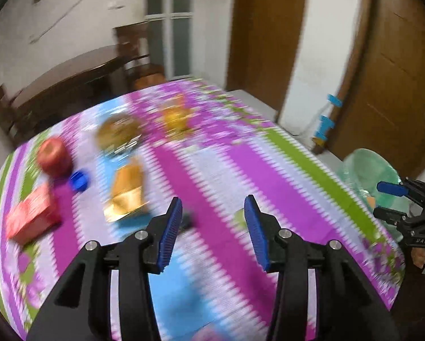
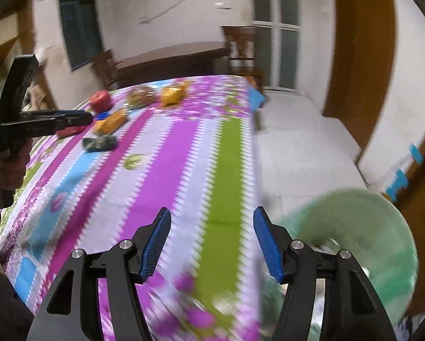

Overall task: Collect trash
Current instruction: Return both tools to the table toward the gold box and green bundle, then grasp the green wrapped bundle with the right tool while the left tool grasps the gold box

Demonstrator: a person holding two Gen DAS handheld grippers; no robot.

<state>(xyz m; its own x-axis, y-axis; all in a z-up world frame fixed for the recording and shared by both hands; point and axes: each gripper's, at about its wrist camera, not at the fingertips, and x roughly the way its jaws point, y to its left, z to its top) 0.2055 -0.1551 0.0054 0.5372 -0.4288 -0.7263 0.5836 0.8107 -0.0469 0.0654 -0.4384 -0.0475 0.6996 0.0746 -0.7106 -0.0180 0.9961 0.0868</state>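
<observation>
My left gripper [image 1: 213,207] is open and empty above the striped tablecloth [image 1: 226,170]. Ahead of it on the left lie a gold foil wrapper [image 1: 127,191], a blue bottle cap [image 1: 78,180], a red box [image 1: 30,213], a red apple [image 1: 54,156], a brown round item [image 1: 118,132] and an orange wrapper [image 1: 176,116]. A dark crumpled piece [image 2: 100,143] lies mid-table in the right wrist view. My right gripper [image 2: 212,218] is open and empty over the table's right edge, beside a green bin [image 2: 363,241]. The view is motion-blurred.
The green bin [image 1: 368,173] stands on the floor off the table's right side. A dark wooden table and chairs [image 1: 70,82] stand behind. A wooden door [image 1: 397,71] is at the right. My left gripper shows side-on in the right wrist view [image 2: 78,119].
</observation>
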